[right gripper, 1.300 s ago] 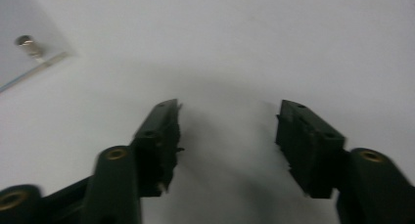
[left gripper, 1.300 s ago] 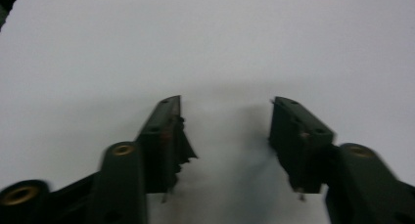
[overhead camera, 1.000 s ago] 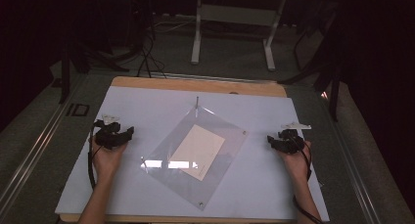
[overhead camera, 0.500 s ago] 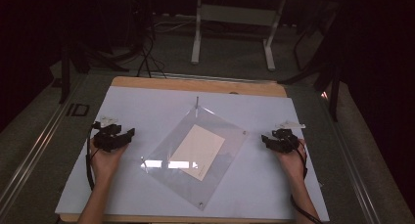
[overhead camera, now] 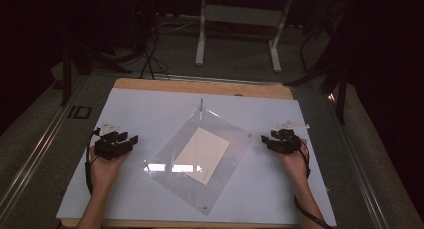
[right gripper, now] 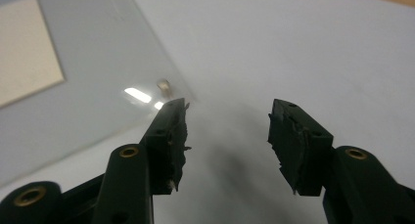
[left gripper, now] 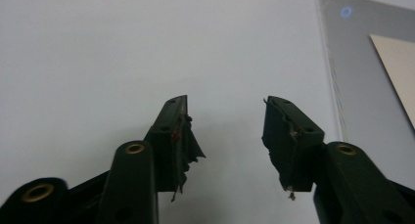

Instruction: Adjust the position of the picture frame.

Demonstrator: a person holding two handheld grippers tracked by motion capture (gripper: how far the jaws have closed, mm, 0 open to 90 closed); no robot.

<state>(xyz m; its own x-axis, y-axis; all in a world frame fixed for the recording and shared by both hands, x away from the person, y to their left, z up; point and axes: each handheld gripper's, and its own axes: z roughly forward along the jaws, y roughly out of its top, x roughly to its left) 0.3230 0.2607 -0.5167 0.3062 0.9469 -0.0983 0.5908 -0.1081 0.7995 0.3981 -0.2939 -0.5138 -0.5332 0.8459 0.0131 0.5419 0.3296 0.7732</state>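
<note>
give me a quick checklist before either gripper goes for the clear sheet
1. Left gripper jaws apart, nothing between them: ok.
2. Right gripper jaws apart, nothing between them: ok.
3. Clear sheet lies flat on the white board, no gripper touching it: ok.
4. Beige card within the sheet's outline: ok.
5. Right gripper lined up beside the sheet's corner stud: ok.
6. Card above or beneath the sheet: cannot tell.

Clear square sheet (overhead camera: 200,156) flat mid-table, turned cornerwise, cream card (overhead camera: 201,154) at its centre
</note>
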